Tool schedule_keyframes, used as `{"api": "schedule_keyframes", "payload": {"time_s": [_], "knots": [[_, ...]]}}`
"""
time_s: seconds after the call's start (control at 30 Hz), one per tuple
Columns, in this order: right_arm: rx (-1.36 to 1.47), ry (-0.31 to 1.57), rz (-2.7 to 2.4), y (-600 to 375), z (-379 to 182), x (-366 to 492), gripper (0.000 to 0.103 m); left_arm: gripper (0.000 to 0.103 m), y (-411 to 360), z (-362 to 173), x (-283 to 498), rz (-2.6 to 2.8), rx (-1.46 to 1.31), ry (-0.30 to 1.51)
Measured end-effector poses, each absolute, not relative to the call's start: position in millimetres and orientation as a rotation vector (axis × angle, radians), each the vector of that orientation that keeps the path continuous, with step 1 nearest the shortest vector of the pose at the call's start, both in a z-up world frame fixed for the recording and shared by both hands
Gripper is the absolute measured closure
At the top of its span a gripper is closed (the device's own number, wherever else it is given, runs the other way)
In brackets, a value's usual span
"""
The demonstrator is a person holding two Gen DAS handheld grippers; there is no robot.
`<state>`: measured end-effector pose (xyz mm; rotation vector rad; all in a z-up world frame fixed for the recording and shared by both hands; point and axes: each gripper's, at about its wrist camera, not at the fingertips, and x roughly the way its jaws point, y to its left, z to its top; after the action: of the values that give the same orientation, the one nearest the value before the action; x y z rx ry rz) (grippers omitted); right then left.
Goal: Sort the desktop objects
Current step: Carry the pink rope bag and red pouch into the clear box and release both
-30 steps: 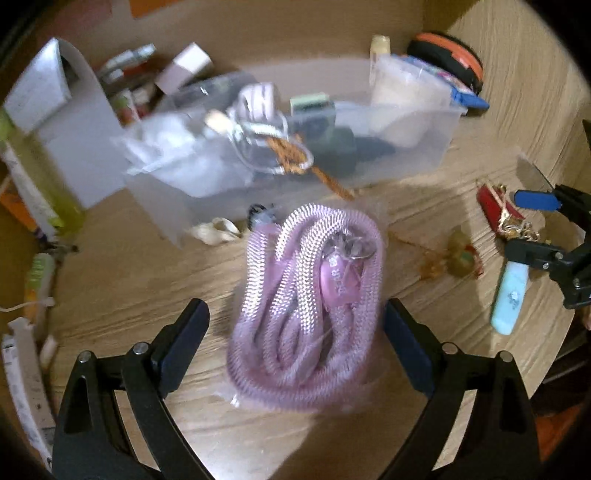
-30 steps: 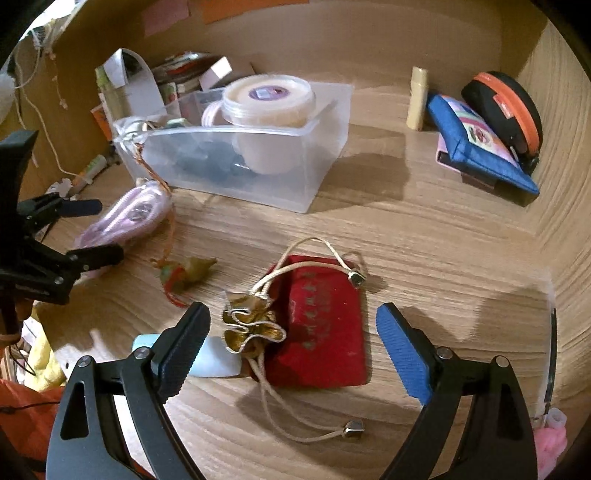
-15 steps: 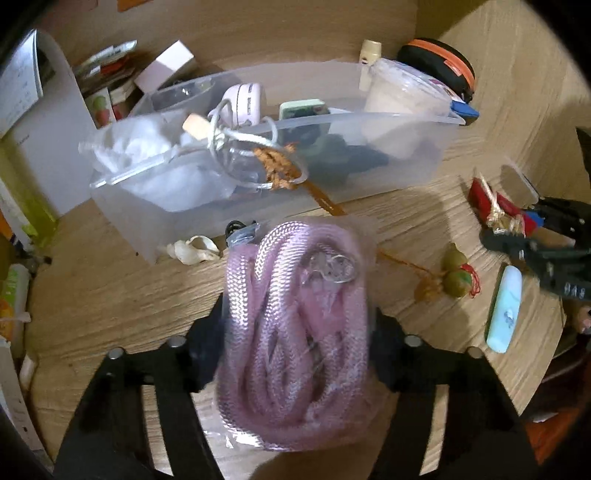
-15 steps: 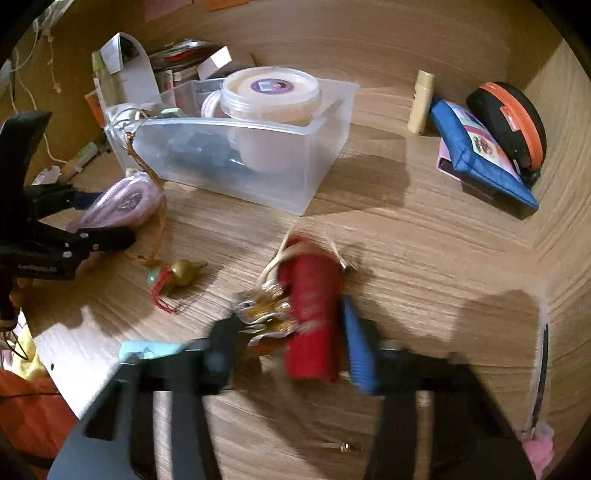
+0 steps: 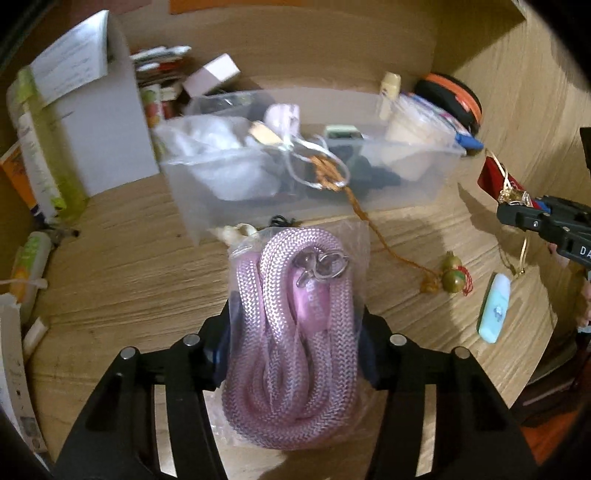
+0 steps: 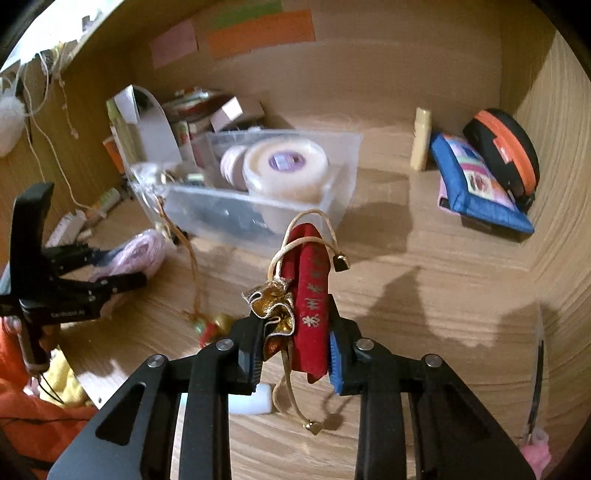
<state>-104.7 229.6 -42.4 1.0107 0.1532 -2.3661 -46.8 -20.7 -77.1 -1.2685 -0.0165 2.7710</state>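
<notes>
A home desk nook: wood-grain desktop [image 6: 424,266], sticky notes [image 6: 258,33] on the back panel, cluttered storage bin [image 5: 406,184].

The bagged rope [image 5: 291,339] sits between the left gripper's [image 5: 295,354] closing jaws, with the storage bin [image 5: 406,184] beyond them on the surface [image 5: 110,280]. The drawstring pouch [image 6: 310,295] stands pinched between the right gripper's [image 6: 295,354] jaws; the tub [image 6: 284,166] lies in the bin behind.

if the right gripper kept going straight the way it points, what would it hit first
Most likely the clear plastic bin: it lies directly beyond the right gripper and the red pouch it grips, though depth is hard to judge.
</notes>
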Motion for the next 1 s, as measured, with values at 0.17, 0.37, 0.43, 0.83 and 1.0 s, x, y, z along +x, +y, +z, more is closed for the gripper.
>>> {"api": "schedule_keyframes", "payload": {"time_s": [0.17,0.37,0.43,0.83,1.0], "knots": [[0.96,0.123,-2.368,226,-30,-103,0.078,0.049,-32,-58,-36,2.828,-1.179,-0.071],[0.898,0.109,-2.378,218,-14,-105,0.078,0.049,-49,-33,-32,2.885,-1.062,-0.163],[0.879,0.106,-2.383,214,-10,-106,0.078,0.049,-52,-26,-33,2.902,-1.024,-0.172],[0.775,0.072,-2.377,190,15,-122,0.078,0.049,-66,17,-64,2.916,-0.828,-0.227],[0.749,0.059,-2.353,172,22,-134,0.078,0.049,-71,29,-86,2.91,-0.794,-0.256]]}}
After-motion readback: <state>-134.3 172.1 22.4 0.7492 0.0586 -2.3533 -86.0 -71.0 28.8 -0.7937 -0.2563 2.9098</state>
